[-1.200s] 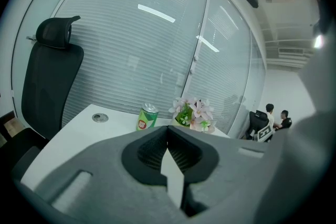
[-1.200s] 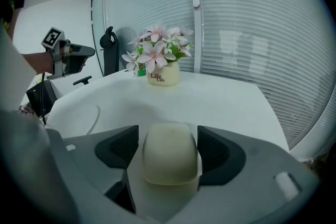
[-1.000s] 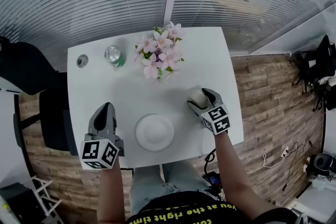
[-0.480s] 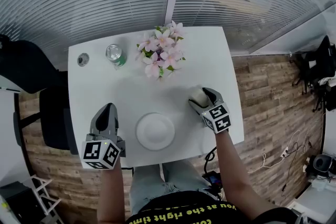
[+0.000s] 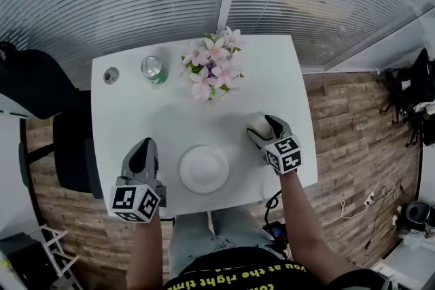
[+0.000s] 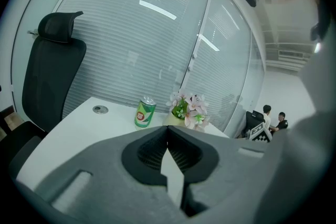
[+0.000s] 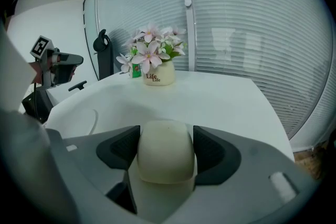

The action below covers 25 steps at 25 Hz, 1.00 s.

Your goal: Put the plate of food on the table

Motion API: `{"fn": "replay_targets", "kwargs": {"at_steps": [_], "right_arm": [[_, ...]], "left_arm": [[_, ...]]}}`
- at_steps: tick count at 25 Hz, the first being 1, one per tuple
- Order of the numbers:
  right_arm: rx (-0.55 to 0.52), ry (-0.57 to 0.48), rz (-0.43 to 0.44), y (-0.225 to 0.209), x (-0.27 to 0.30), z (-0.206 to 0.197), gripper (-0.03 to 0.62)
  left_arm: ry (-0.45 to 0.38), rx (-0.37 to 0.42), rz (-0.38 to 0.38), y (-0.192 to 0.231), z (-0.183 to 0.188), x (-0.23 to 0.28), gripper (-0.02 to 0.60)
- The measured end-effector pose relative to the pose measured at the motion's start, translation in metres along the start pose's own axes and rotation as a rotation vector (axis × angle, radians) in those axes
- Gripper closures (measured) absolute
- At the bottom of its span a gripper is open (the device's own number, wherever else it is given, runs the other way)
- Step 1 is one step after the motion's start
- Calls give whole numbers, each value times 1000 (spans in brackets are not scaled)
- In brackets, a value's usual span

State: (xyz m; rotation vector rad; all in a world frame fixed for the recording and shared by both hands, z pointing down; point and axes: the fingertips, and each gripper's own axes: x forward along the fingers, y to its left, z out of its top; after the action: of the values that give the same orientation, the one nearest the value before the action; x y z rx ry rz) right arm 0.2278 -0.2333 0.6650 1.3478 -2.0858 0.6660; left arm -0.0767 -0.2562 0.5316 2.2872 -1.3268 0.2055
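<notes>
Plate (image 5: 202, 169) lies empty on the table (image 5: 136, 112); right gripper (image 5: 262, 128) clamps a pale bun (image 7: 165, 157), seemingly not yet plated; left gripper (image 5: 143, 150) closed, empty

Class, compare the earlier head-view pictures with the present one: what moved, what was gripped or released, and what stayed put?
The right hand-held gripper has drawn its jaws in slightly onto the cream-coloured rounded bun, both pads now touching it. The left hand-held gripper stays shut and empty beside the round white plate. Plate, green drinks can, pink flowers and white table are unmoved.
</notes>
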Motion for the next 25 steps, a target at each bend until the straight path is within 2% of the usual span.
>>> {"fn": "replay_targets", "kwargs": {"at_steps": [3, 25], "right_arm": [[29, -11, 3, 3, -4, 4, 269], [20, -186, 0, 28, -74, 76, 269]], "left_arm": [[-4, -2, 1, 1, 1, -3, 581], [-67, 21, -15, -12, 25, -37, 580]]}}
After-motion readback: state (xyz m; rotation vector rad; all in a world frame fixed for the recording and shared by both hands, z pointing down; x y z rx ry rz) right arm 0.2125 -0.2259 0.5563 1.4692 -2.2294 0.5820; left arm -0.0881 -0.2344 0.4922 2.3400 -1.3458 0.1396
